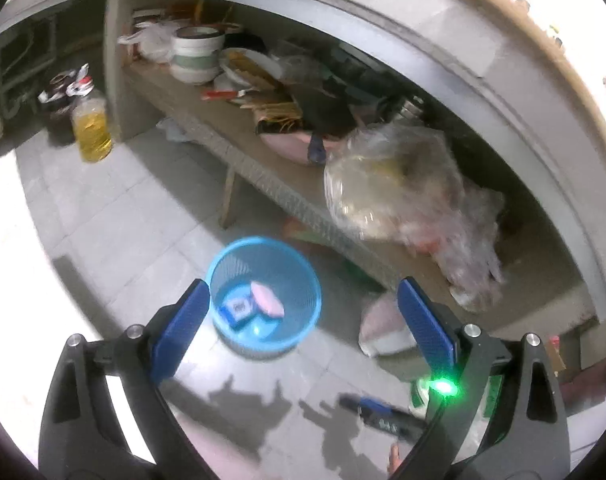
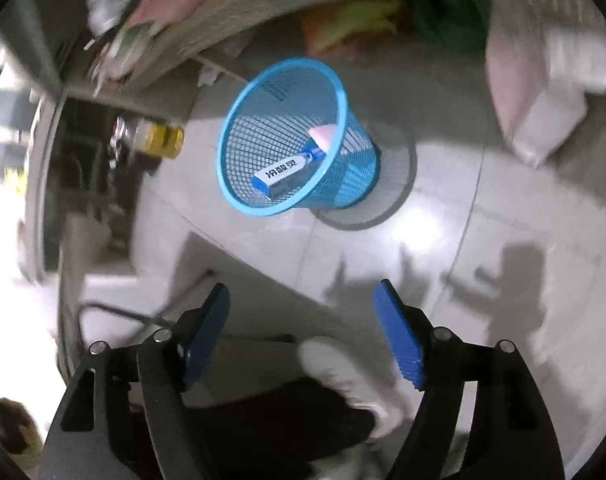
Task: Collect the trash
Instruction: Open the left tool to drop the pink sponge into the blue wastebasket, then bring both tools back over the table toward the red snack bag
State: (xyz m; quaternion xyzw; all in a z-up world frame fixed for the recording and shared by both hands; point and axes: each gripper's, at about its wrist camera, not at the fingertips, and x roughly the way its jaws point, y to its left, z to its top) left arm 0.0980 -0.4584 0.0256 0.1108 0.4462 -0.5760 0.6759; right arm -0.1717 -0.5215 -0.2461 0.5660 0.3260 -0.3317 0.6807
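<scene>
A blue mesh trash basket (image 1: 303,280) stands on the tiled floor; it also shows in the right wrist view (image 2: 239,184). Inside lie a blue and white box (image 1: 237,309) and a pink piece (image 1: 266,300); the box (image 2: 283,172) and the pink piece (image 2: 323,135) also show in the right wrist view. My left gripper (image 1: 303,292) is open and empty, above the basket. My right gripper (image 2: 303,300) is open and empty, above bare floor nearer than the basket. The other gripper (image 1: 383,414) shows low in the left wrist view.
A low wicker shelf (image 1: 263,172) under a counter holds bowls (image 1: 193,56), papers and a clear plastic bag (image 1: 403,184). A bottle of yellow oil (image 1: 91,126) stands on the floor at left. A pink and white bag (image 1: 383,328) lies right of the basket. My shoe (image 2: 343,376) is below.
</scene>
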